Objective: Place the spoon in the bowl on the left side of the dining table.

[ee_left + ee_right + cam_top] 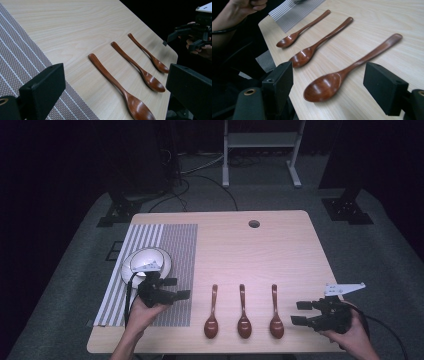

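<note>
Three brown wooden spoons lie side by side near the table's front edge, bowls toward me: a left spoon, a middle spoon and a right spoon. My left gripper hovers open over the striped placemat, its jaws pointing at the left spoon. My right gripper stands open just right of the right spoon, pointing left at it. Neither gripper has anything between its jaws.
A white bowl rests on the placement mat just behind my left hand. The table has a round cable hole at the back. A metal stand's legs and dark floor lie beyond the table.
</note>
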### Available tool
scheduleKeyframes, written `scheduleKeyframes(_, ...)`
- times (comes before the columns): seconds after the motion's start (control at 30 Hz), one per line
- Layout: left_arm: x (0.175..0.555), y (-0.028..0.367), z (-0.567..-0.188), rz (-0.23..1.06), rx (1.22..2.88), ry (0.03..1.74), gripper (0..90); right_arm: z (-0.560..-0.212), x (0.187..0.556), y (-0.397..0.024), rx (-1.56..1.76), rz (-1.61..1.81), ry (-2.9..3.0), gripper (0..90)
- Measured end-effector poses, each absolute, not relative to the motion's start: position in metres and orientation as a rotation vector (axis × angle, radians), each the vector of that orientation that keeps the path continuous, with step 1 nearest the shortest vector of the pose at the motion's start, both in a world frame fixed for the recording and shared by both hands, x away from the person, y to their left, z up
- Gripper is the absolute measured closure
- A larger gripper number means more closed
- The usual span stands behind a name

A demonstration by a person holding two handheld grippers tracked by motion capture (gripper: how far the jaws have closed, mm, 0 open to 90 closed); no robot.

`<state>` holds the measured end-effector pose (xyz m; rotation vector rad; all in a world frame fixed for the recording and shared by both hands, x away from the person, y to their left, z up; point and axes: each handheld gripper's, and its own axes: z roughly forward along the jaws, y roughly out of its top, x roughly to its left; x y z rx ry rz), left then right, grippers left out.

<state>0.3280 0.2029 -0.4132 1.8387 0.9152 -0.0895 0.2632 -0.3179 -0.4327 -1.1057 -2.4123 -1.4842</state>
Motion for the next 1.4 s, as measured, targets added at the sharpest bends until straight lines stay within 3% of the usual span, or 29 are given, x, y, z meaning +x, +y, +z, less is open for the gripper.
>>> scheduleKeyframes(0.43, 0.333, 0.199, -0.417, -0.109, 1.837, 0.926, 1.3, -0.426, 0.278, -0.267, -0.944, -1.447, -2.43, 27.6)
scheduleKeyframes(1.03, 0.338, 0.19, -0.43, -0.144, 1.867, 0.936, 1.3, -0.428, 0.295, -0.154, -0.638, -1.338, -2.453, 38.0)
scheduleKeyframes(1.4, 0.34, 0.187, -0.433, -0.16, 1.879, 0.944, 1.3, -0.45, 0.293, -0.101, -0.548, -1.186, -2.479, 53.0)
